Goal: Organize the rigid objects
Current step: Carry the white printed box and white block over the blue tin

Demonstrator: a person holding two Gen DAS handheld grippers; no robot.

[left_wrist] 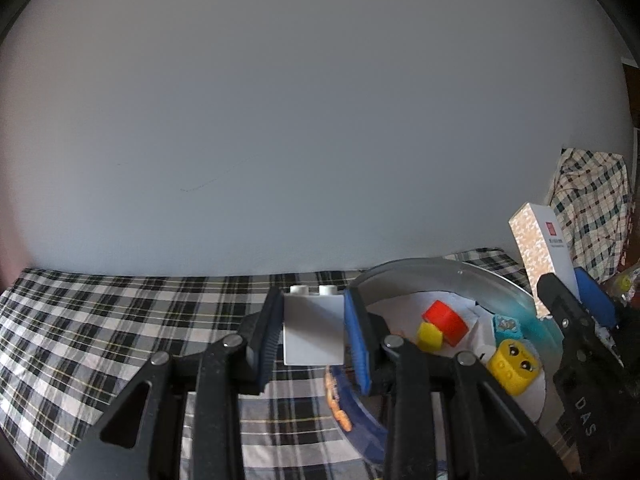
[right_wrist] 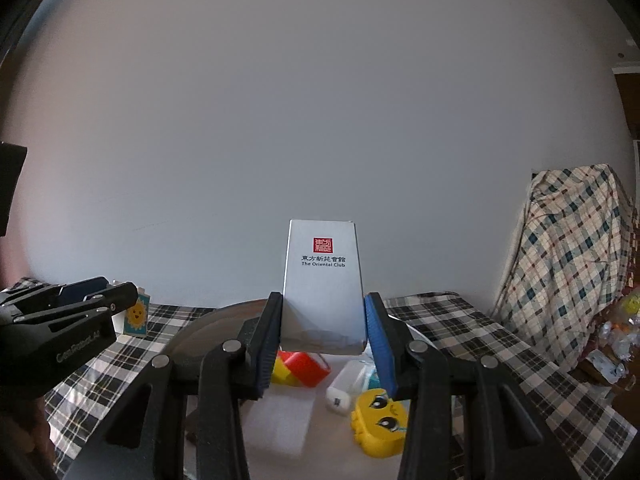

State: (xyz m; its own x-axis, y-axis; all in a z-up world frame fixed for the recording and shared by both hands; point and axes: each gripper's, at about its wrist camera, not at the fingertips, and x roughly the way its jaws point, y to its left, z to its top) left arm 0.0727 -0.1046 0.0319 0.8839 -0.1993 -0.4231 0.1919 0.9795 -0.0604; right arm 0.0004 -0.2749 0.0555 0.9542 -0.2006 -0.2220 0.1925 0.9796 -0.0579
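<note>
Two handheld grippers carry toys over a checked tablecloth [left_wrist: 100, 320] toward a round metal tray [left_wrist: 420, 270]; the left gripper [left_wrist: 314, 330] is clamped on a white building brick [left_wrist: 314, 328], studs up, held beside the tray's rim; the right gripper [right_wrist: 324, 334] is clamped on a tall white carton [right_wrist: 324, 280], upright above the tray, its front printed with a red seal. Already in the tray lie a red block [left_wrist: 446, 322] touching a small yellow block [left_wrist: 429, 336], a yellow toy with cartoon eyes [left_wrist: 514, 366] and a small teal cube [left_wrist: 507, 328]; all look like hard, smooth plastic with crisp edges, the carton thin card. To finish the step cleanly, each piece probably needs lowering onto bare tray floor clear of its neighbours before the pads part; the tall carton seems likeliest to topple if released tilted, so setting it flat-based or laying it down looks safest.
</note>
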